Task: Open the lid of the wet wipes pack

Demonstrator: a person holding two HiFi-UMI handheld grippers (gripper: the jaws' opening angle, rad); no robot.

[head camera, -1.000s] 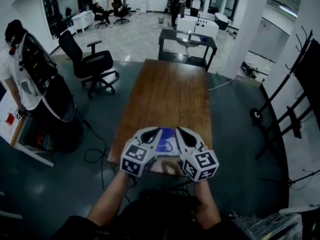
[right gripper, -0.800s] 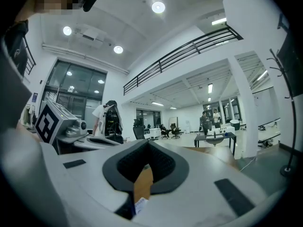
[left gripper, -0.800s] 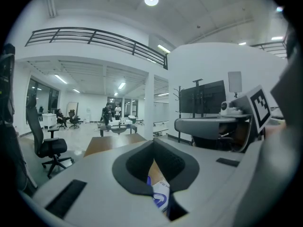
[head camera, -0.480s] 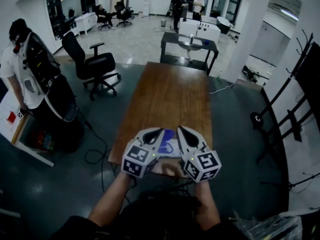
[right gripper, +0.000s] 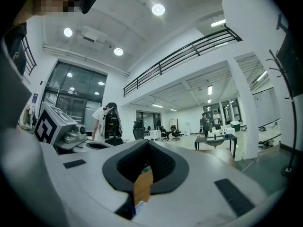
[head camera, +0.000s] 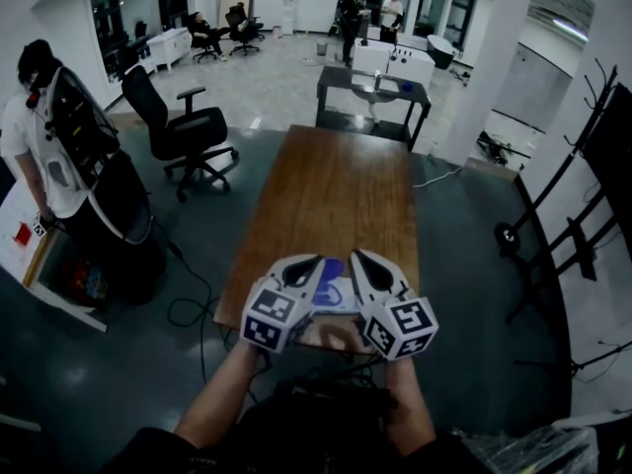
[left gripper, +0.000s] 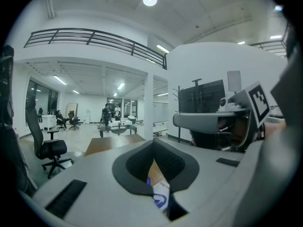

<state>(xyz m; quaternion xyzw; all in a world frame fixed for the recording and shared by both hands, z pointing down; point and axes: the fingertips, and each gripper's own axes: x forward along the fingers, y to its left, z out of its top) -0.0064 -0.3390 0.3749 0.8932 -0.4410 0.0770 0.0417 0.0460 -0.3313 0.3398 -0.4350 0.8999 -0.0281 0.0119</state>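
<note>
My left gripper (head camera: 312,267) sits at the 9 o'clock side of the blue-and-white plastic wet wipes pack (head camera: 333,284) with its jaws pressed together. The pack's edge shows in the slit beneath them, but I can't tell whether any film is nipped. If none is, I judge the pack will slide or lift off the long brown wooden table (head camera: 336,186) once the lid is pulled.

The pack lies at the table's 6 o'clock end, near the edge, so a tug toward me could drag it off.

My right gripper (head camera: 359,261), at the pack's 3 o'clock, is also pressed together. I see no lid tab caught in it, and closed tips may skate over the lid or tear the film.

I count two grippers, one pack, one wooden table and one black office chair (head camera: 183,126) at 10 o'clock.
</note>
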